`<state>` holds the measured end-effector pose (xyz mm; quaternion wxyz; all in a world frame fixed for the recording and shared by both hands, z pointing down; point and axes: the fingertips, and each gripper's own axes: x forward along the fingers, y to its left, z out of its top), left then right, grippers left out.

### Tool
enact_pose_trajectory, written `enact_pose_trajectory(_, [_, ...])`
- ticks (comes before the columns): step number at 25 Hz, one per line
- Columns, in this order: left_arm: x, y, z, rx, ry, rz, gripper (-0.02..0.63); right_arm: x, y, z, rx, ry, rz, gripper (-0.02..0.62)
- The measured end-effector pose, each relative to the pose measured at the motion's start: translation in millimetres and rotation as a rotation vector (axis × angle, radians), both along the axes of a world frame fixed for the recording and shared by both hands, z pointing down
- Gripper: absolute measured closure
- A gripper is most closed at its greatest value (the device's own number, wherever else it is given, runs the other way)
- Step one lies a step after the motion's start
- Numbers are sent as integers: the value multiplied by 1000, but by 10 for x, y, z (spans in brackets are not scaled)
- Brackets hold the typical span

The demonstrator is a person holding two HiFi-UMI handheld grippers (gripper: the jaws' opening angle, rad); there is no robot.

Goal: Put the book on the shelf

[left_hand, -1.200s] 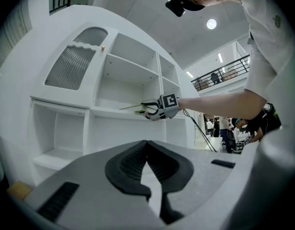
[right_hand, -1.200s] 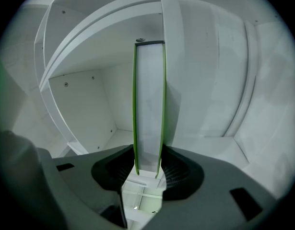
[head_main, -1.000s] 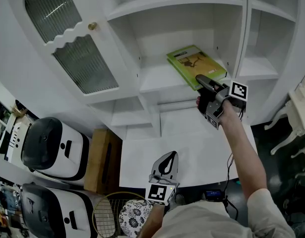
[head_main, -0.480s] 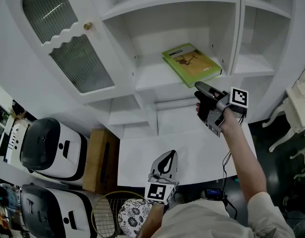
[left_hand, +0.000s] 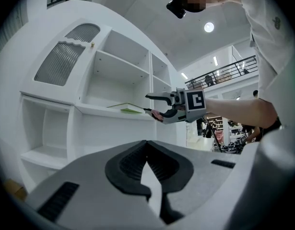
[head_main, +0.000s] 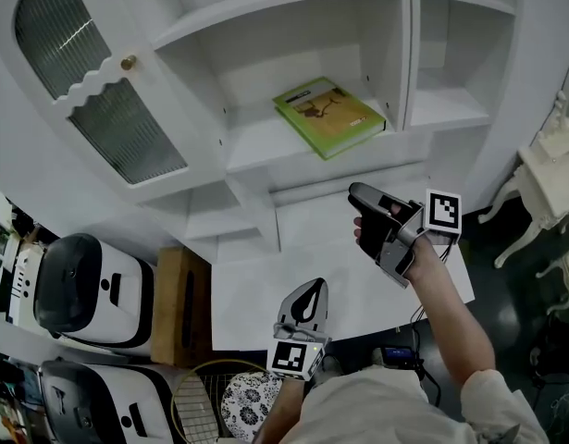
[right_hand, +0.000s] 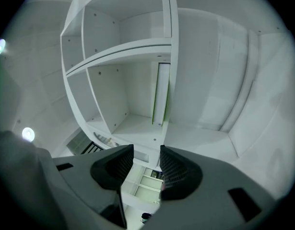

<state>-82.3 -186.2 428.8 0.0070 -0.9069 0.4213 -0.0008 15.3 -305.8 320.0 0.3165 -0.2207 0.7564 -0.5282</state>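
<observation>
A green book [head_main: 328, 116] lies flat on the middle shelf [head_main: 256, 141] of the white cabinet, with nothing touching it. My right gripper [head_main: 356, 216] hangs below and in front of that shelf, well apart from the book. Its jaws are closing with nothing between them. In the right gripper view the book [right_hand: 160, 94] shows edge-on beyond the empty gap of the right gripper [right_hand: 146, 158]. My left gripper [head_main: 311, 288] is low over the white desk [head_main: 256, 294], shut and empty. The left gripper view shows its tips [left_hand: 147, 143] meeting, with the right gripper [left_hand: 153, 105] and book [left_hand: 125, 109] ahead.
The cabinet's glass door [head_main: 99, 91] stands open at the left. Two white and black machines [head_main: 80, 285], a brown box [head_main: 178, 303] and a racket [head_main: 205, 400] sit on the floor at the left. A white chair [head_main: 543, 188] stands at the right.
My right gripper has drawn back and down from the book's front edge, away from the shelf. The book stays on the shelf. The left gripper has hardly moved.
</observation>
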Motion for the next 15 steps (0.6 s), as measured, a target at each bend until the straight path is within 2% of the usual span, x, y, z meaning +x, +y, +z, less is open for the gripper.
enact_pose_trajectory(7, [183, 47, 15, -1, -12, 38, 603, 127, 160, 326, -32, 42, 23, 558])
enact_pose_trajectory(9, [235, 62, 12, -4, -11, 44, 603, 144, 202, 398, -44, 34, 9, 577])
enact_pose_trajectory(15, [325, 101, 8, -6, -19, 49, 603, 219, 278, 539, -39, 55, 7, 578])
